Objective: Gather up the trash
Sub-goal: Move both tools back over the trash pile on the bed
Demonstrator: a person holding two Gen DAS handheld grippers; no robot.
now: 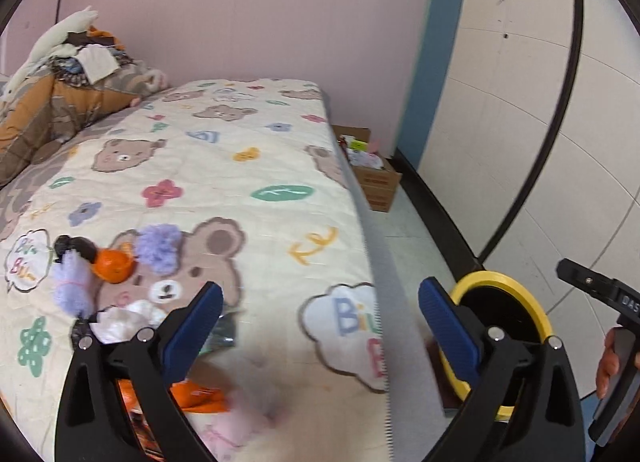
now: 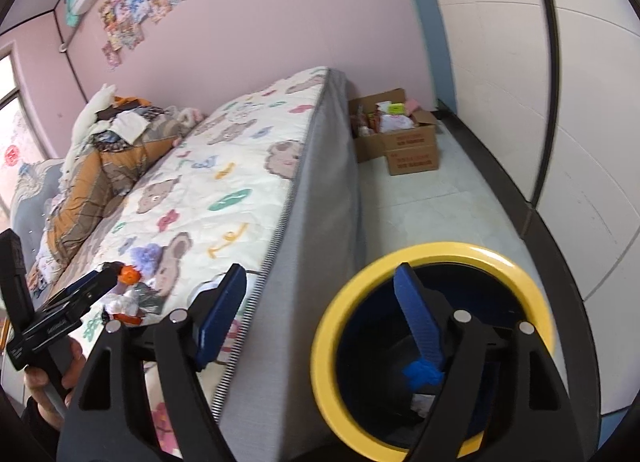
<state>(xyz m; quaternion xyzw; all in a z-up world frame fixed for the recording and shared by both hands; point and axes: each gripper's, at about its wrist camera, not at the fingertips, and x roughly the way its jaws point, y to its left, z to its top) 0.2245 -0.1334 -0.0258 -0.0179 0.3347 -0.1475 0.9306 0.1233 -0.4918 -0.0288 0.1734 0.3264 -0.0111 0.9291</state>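
Observation:
A pile of trash lies on the bear-print bedcover [image 1: 248, 165] at the near left: an orange peel [image 1: 114, 264], purple fluff [image 1: 160, 246], a white crumpled tissue [image 1: 128, 318] and an orange wrapper [image 1: 200, 394]. My left gripper [image 1: 320, 318] hangs open over the bed's edge, to the right of the pile, with nothing between its fingers. A yellow-rimmed bin [image 2: 440, 252] stands on the floor beside the bed. My right gripper [image 2: 320, 302] is open above the bin's left rim. A blue crumpled scrap [image 2: 422, 374] shows inside the bin, just below the right finger.
Open cardboard boxes [image 2: 412, 149] full of oddments stand on the floor past the bed's end. A heap of blankets and clothes [image 1: 60, 101] fills the bed's far left. White wall panels [image 1: 520, 101] run along the right, leaving a narrow floor strip [image 2: 420, 201].

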